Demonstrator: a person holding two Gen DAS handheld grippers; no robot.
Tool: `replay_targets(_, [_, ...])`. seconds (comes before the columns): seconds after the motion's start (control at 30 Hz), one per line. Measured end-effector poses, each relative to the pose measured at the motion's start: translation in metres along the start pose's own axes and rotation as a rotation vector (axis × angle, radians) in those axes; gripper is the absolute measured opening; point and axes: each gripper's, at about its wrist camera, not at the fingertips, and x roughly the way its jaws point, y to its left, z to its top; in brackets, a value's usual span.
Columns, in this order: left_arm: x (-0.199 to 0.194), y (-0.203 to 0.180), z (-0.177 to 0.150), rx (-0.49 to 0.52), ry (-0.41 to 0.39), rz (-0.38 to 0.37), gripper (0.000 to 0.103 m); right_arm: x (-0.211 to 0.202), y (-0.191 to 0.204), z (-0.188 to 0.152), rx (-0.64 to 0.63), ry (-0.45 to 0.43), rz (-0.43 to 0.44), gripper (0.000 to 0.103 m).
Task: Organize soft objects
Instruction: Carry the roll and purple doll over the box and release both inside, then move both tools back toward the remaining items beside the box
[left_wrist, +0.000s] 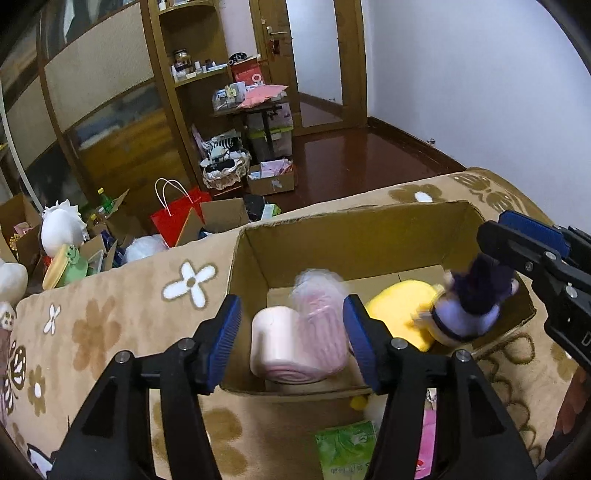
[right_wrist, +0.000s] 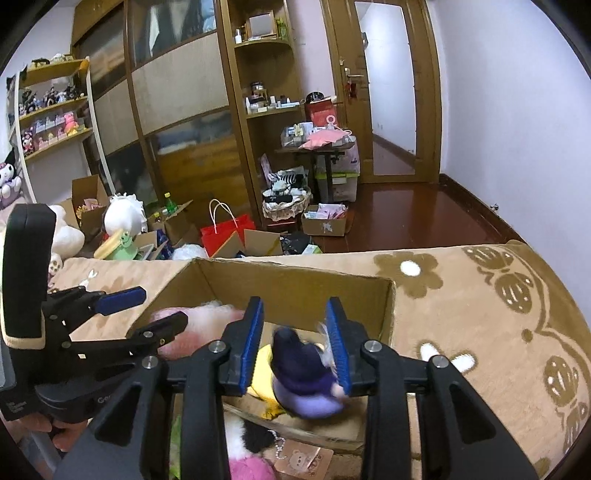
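An open cardboard box (left_wrist: 332, 229) stands on a brown flowered blanket. Inside lie a pink rolled towel (left_wrist: 280, 343), a blurred pink fluffy plush (left_wrist: 317, 310) and a yellow plush (left_wrist: 399, 306). My left gripper (left_wrist: 291, 339) is open above the box's near left part, and the pink plush drops between its fingers. My right gripper (right_wrist: 295, 343) is open over the box (right_wrist: 295, 284); a blurred purple plush doll (right_wrist: 303, 380) hangs or falls between its pads, touching the right pad (right_wrist: 338, 343). The doll also shows in the left wrist view (left_wrist: 469, 306) under the right gripper (left_wrist: 524, 251).
In front of the box lie a green tissue pack (left_wrist: 347, 454), a pink plush (right_wrist: 251, 469) and a black-and-white plush (right_wrist: 251, 435). Beyond the bed the floor holds cardboard boxes, a red bag (left_wrist: 177, 218), a basket (left_wrist: 225, 170) and white plush toys (left_wrist: 61, 229). Wooden wardrobe and shelves stand behind.
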Motion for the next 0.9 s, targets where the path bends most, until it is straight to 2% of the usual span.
replay_targets(0.1, [-0.003,0.004,0.000,-0.016,0.010,0.005,0.064,-0.006,-0.001,0.002,0.016,-0.016,-0.007,0.055])
replay_targets(0.2, [-0.007,0.009,0.000,-0.032,0.029,-0.005,0.066,-0.015,-0.002,0.003,0.035,-0.031,-0.020,0.061])
replay_targets(0.27, [-0.014,0.013,0.000,-0.053,0.036,-0.014,0.076,-0.021,-0.003,0.005,0.042,-0.038,-0.022,0.068])
replay_targets(0.37, [-0.026,0.017,-0.003,-0.060,0.035,-0.013,0.081,-0.034,-0.002,0.006,0.046,-0.053,-0.035,0.078])
replay_targets(0.43, [-0.033,0.019,-0.005,-0.054,0.040,-0.003,0.084,-0.042,-0.002,0.007,0.054,-0.059,-0.033,0.090])
replay_targets(0.53, [-0.046,0.020,-0.010,-0.047,0.042,0.005,0.091,-0.055,-0.002,0.005,0.065,-0.070,-0.034,0.100])
replay_targets(0.67, [-0.062,0.019,-0.020,-0.032,0.053,0.012,0.094,-0.069,0.000,0.001,0.071,-0.065,-0.030,0.103])
replay_targets(0.9, [-0.093,0.024,-0.031,-0.073,0.080,0.010,0.095,-0.081,0.009,-0.009,0.071,-0.022,0.006,0.103])
